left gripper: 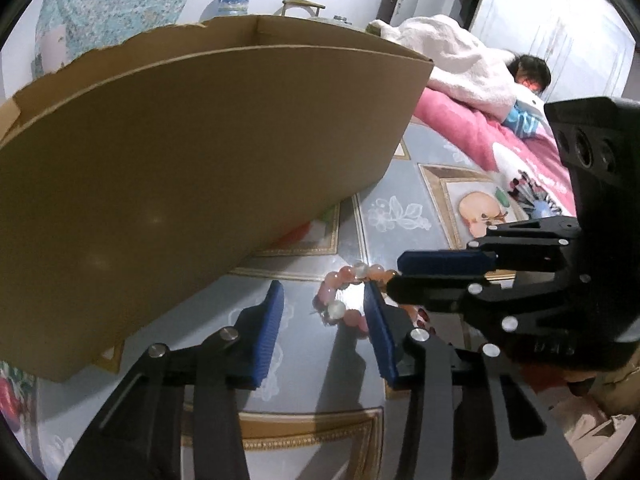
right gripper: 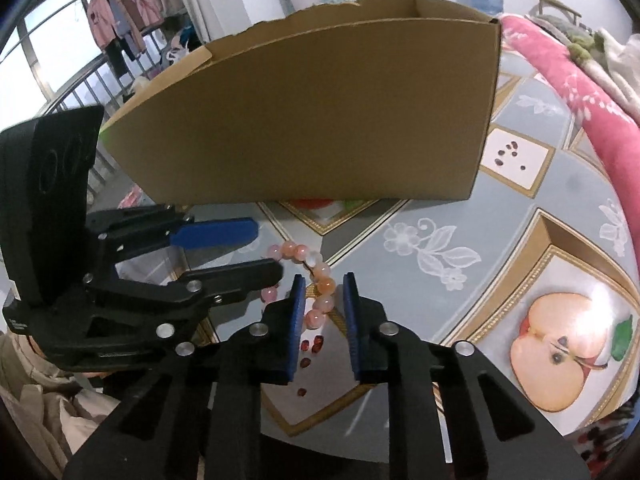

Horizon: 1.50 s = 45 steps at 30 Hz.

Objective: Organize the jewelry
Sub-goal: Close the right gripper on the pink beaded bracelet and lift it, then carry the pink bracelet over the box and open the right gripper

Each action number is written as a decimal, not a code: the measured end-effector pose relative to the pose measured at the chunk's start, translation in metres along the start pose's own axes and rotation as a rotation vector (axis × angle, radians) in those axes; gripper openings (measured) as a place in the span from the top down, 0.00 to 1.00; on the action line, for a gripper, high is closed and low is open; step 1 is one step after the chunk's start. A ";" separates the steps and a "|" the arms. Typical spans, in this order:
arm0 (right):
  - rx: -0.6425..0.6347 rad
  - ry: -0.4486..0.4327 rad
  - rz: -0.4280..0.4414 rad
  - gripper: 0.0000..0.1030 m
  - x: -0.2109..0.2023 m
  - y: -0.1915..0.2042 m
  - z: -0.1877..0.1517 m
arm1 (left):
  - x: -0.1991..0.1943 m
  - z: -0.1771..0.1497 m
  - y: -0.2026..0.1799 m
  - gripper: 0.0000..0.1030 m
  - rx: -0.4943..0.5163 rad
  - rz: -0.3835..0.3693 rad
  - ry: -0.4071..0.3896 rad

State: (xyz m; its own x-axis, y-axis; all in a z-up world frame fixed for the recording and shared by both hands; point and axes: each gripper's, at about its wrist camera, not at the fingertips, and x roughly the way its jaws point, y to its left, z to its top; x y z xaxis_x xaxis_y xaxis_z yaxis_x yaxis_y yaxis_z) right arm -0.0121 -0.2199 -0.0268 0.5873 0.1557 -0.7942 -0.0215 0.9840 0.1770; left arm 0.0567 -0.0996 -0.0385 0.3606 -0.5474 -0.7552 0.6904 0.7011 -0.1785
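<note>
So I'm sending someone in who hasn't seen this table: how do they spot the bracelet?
Find the big cardboard box on the fruit-patterned tablecloth. Just in front of it lies the bead bracelet, a loop of round pink, orange and whitish beads. Unlike the tiny dark red seeds printed nearby, it is a real, glossy ring.

Plain brown cardboard box (right gripper: 312, 104). Pink, peach and milky-white beads on the bracelet (right gripper: 316, 280). Grey-blue tablecloth (right gripper: 460, 216) printed with white flowers, gold-framed squares and a halved apple. Black grippers, left (left gripper: 324, 292) and right (right gripper: 323, 280), with blue finger pads. Pink floral blanket (right gripper: 576, 92).
</note>
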 end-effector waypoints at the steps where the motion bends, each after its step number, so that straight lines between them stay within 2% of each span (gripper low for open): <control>1: -0.009 -0.002 -0.009 0.85 0.001 0.002 0.000 | 0.001 0.001 -0.002 0.67 0.010 0.018 0.003; 4: -0.032 -0.016 -0.034 0.86 0.003 0.008 0.000 | 0.005 0.003 -0.007 0.75 0.044 0.051 0.006; 6: -0.055 -0.024 -0.064 0.90 0.004 0.014 0.000 | 0.006 0.003 -0.013 0.80 0.080 0.074 0.008; 8: -0.064 -0.030 -0.076 0.92 0.004 0.017 -0.001 | 0.007 0.002 -0.016 0.89 0.097 0.074 0.010; 12: -0.043 -0.049 -0.066 0.93 -0.002 0.018 -0.001 | 0.006 0.001 -0.019 0.91 0.105 0.074 0.006; 17: -0.044 -0.100 -0.072 0.93 -0.022 0.020 0.000 | -0.012 0.002 -0.023 0.91 0.105 0.069 -0.036; 24: -0.095 -0.226 -0.084 0.93 -0.064 0.035 0.013 | -0.074 0.018 -0.034 0.91 0.129 0.081 -0.184; 30: -0.176 -0.390 -0.085 0.93 -0.107 0.048 0.035 | -0.130 0.040 -0.037 0.91 0.140 0.117 -0.342; 34: -0.215 -0.453 -0.073 0.93 -0.117 0.055 0.060 | -0.151 0.050 -0.033 0.91 0.135 0.138 -0.394; 39: -0.225 -0.453 -0.053 0.93 -0.104 0.054 0.084 | -0.153 0.064 -0.022 0.91 0.121 0.158 -0.393; 45: -0.190 -0.388 -0.047 0.93 -0.081 0.041 0.095 | -0.120 0.082 0.000 0.91 0.059 0.124 -0.306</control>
State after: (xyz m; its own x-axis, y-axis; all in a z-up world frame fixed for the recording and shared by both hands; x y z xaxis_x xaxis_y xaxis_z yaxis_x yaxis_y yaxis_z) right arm 0.0166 -0.2002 0.1005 0.8512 0.1018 -0.5149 -0.1148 0.9934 0.0066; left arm 0.0648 -0.0707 0.1036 0.6098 -0.5777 -0.5425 0.6613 0.7482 -0.0534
